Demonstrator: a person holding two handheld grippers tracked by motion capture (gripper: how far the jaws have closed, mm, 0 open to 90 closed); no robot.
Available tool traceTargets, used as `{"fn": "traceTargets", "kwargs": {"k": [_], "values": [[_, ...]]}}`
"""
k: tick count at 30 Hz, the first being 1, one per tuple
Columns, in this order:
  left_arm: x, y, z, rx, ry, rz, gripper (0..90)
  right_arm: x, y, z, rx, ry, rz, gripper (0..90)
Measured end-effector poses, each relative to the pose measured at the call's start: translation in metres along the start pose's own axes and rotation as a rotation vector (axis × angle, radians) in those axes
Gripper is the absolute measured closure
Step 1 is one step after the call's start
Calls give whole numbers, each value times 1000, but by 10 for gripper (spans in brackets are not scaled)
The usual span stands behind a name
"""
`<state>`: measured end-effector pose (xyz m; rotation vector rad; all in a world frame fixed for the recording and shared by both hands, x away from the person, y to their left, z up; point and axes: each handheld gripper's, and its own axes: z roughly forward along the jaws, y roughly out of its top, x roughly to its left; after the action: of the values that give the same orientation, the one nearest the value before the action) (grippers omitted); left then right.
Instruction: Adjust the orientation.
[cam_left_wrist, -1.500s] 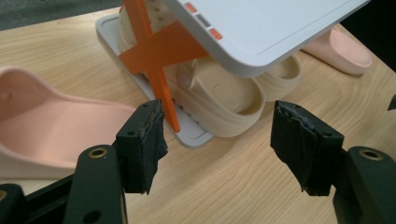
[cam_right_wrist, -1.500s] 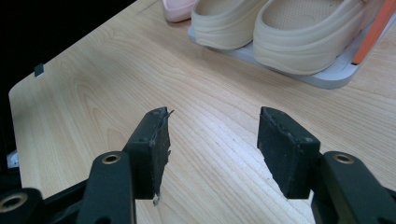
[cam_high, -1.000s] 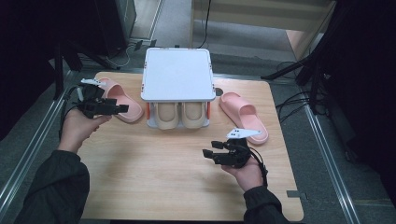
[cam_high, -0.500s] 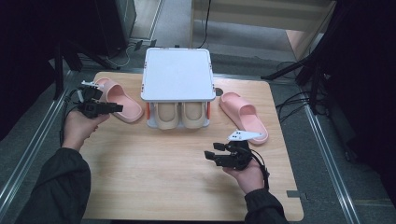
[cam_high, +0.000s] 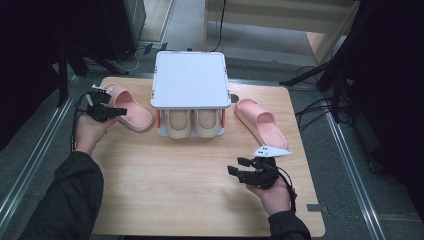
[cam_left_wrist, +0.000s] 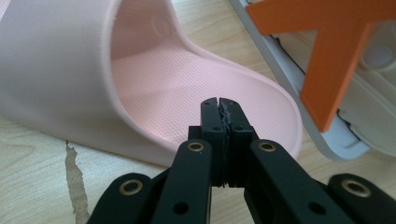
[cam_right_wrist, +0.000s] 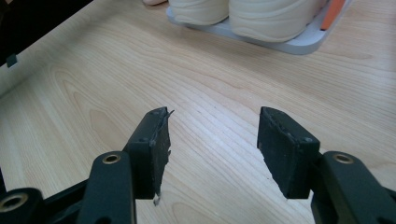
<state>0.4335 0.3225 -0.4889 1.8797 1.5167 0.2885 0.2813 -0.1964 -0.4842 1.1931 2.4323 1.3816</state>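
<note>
Now: left gripper (cam_left_wrist: 219, 105) at soft pink foam slipper (cam_high: 127, 107), far-left of light wooden table (cam_high: 175, 190).
L jaws just closed, pressed together, nothing between, tips over slipper's insole; right gripper (cam_right_wrist: 212, 135) jaws apart, empty.

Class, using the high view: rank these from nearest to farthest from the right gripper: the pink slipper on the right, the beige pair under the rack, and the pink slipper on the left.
From the right gripper:
1. Right pink slipper, just beyond it, on the table's right side.
2. Beige pair, centre, under the white rack.
3. Left pink slipper, far left, by the left gripper.
</note>
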Motion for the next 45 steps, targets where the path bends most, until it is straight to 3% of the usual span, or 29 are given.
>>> {"fn": "traceTargets", "kwargs": {"k": [2, 9, 11, 16, 24, 34, 38, 41, 45], "values": [[4, -1, 3, 11, 5, -21, 894, -1, -2, -3, -5, -7, 5, 445], [15, -5, 9, 17, 55, -34, 893, -1, -4, -5, -7, -16, 11, 445], [17, -6, 9, 10, 41, -43, 893, -1, -4, -5, -6, -13, 11, 445], [17, -7, 8, 15, 56, -29, 893, 0, -3, -3, 1, -11, 6, 444], [24, -13, 0, 24, 67, -43, 889, 0, 0, 3, 6, 3, -8, 444], [38, -27, -18, 44, 110, -73, 880, 5, 9, 17, 29, 40, -42, 444], [40, -29, -25, 16, 104, -85, 825, 7, 12, 22, 34, 55, -55, 444], [39, -27, -27, -3, 113, -103, 680, 8, 12, 25, 39, 58, -62, 444], [39, -23, -26, -23, 121, -112, 568, 8, 12, 24, 39, 57, -62, 444]]}}
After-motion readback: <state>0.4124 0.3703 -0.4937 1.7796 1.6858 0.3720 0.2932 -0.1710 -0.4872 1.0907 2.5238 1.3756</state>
